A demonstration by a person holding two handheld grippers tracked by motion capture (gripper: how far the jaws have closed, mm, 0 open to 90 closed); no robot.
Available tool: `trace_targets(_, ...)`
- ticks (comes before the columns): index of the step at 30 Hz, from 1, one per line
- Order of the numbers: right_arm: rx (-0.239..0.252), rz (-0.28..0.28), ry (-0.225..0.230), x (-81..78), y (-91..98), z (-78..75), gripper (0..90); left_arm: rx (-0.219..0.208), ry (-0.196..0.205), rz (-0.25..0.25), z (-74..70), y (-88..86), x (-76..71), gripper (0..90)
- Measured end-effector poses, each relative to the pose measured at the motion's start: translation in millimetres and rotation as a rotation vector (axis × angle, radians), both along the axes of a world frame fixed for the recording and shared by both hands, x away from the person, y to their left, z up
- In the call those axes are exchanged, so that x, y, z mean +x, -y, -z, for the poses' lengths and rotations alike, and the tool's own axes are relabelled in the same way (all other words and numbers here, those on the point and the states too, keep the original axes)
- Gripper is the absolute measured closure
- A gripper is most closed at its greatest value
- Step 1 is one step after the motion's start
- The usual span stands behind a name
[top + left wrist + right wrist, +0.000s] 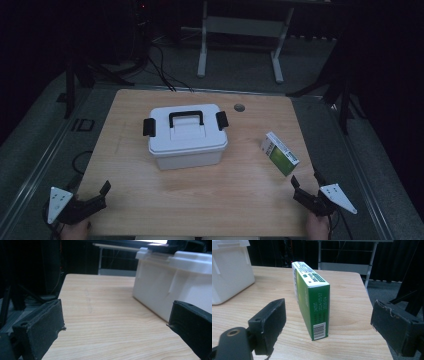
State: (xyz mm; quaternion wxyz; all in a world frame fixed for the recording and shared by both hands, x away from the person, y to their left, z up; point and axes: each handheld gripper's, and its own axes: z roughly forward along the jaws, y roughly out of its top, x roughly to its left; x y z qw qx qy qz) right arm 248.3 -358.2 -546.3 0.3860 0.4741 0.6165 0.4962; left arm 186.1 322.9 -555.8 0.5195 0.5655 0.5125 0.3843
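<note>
Both claws are gaping apart: my right claw [303,181] is facing the green-and-white carton [279,153], my left claw [98,196] is waiting farther from that carton.

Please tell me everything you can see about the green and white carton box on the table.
The green and white cardboard carton is a slim rectangular box, closed, standing on one long narrow edge on the light wooden table, right of the white plastic storage box. Its top face is white with print; the end face shows dates and a barcode. The right gripper faces it with open jaws, touching nothing.
</note>
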Motion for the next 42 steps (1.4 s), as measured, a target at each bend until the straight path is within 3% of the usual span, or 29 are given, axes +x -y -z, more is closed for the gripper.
trace_targets(6,0.013,-0.016,-0.016,0.0,1.6,-0.1,12.4,0.001,-0.003,0.006,-0.6,0.2,0.2,0.0)
trace_targets(11,0.079,0.007,-0.017,-2.7,12.1,-6.6,12.9,0.016,-0.008,0.068,-3.3,6.6,-0.1,0.0)
trace_targets(15,0.112,-0.022,-0.029,-2.6,13.3,-15.4,12.9,0.017,-0.009,0.094,-7.5,9.8,1.2,0.0)
trace_targets(18,0.113,-0.035,-0.019,-1.7,8.8,-24.9,12.3,-0.006,-0.049,0.113,-12.9,8.2,3.4,0.0)
trace_targets(20,0.1,-0.054,0.003,-1.5,4.6,-33.3,11.6,-0.051,-0.082,0.139,-17.5,5.5,6.7,0.0)
trace_targets(22,0.101,-0.073,0.017,0.0,0.1,-41.5,11.6,-0.103,-0.09,0.154,-21.6,3.0,9.2,0.0)
trace_targets(24,0.109,-0.09,0.024,2.9,-4.6,-48.8,11.6,-0.121,-0.091,0.171,-25.5,1.3,11.5,0.0)
trace_targets(33,0.056,-0.176,0.043,21.6,-33.2,-73.5,11.7,-0.074,-0.065,0.179,-41.8,0.0,25.9,0.0)
trace_targets(42,0.034,-0.252,0.04,45.0,-69.3,-77.8,12.5,-0.038,-0.074,0.23,-50.9,14.9,48.6,3.9)
